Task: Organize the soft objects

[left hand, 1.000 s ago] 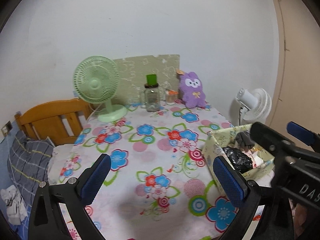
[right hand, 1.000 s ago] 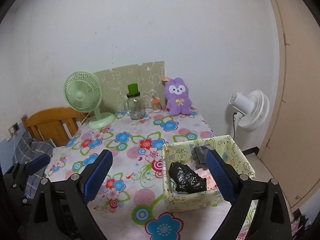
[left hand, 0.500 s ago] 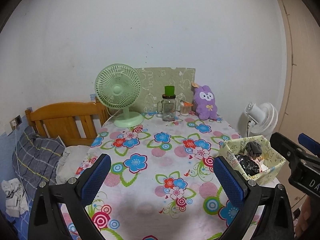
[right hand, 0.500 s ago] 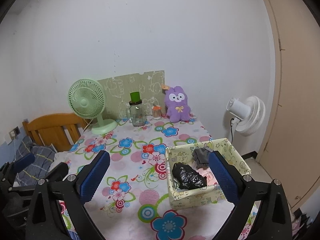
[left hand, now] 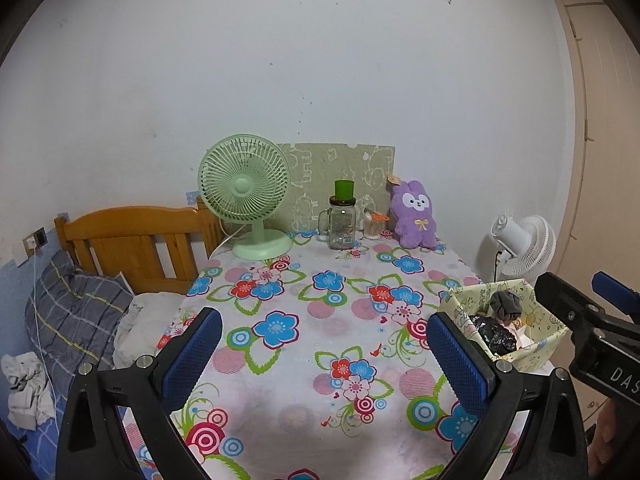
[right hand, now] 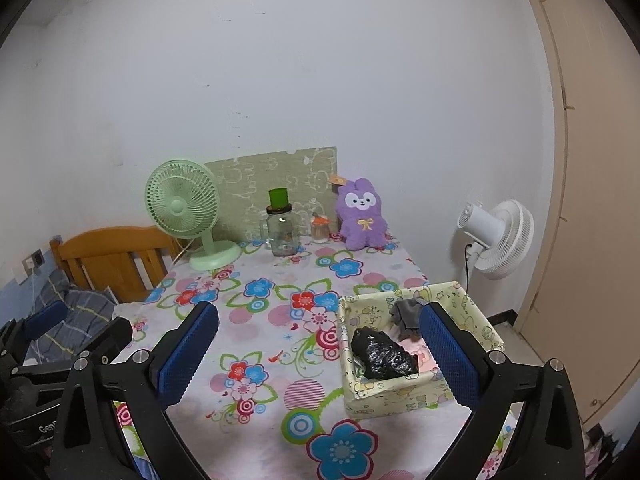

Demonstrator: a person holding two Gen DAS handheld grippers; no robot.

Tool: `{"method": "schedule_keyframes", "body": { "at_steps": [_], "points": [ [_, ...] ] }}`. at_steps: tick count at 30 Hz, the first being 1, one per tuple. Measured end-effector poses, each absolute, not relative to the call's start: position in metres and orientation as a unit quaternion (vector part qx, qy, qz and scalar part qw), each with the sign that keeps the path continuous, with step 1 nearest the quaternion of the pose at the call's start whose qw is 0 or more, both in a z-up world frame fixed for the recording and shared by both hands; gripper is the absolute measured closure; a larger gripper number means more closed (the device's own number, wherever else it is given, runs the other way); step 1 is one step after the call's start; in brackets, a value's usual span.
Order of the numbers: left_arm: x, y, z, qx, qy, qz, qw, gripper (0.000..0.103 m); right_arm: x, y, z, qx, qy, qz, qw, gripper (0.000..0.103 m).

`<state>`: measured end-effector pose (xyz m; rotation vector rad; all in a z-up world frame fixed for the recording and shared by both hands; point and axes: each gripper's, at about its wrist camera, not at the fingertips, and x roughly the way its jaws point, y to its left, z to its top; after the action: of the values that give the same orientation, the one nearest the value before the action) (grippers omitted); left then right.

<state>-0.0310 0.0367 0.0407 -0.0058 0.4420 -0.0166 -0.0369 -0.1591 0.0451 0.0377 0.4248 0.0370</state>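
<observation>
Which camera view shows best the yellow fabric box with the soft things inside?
The right wrist view: the yellow fabric box shows whole, with the black bundle and grey cloth inside. In the left wrist view the box sits at the right edge, partly behind a gripper finger.

Even soft indoor light, faint shadows, sharp focus, strong fisheye bending, dark vignetted corners

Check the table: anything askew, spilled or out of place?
Nothing spilled or tipped. The yellow patterned fabric box sits at the table's right edge, holding a crumpled black plastic bag and a grey cloth. The purple plush bunny stands upright at the back, outside the box.
</observation>
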Motion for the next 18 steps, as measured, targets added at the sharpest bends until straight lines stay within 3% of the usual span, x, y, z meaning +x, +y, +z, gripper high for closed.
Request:
{"method": "schedule_keyframes", "body": {
  "at_steps": [18],
  "points": [
    [-0.0324, 0.0390, 0.0425, -0.013, 0.216, -0.005, 0.976, 0.000, -0.0371, -0.1586, 0.0453, 0.011, 0.207, 0.028, 0.978, 0.001]
  ]
}}
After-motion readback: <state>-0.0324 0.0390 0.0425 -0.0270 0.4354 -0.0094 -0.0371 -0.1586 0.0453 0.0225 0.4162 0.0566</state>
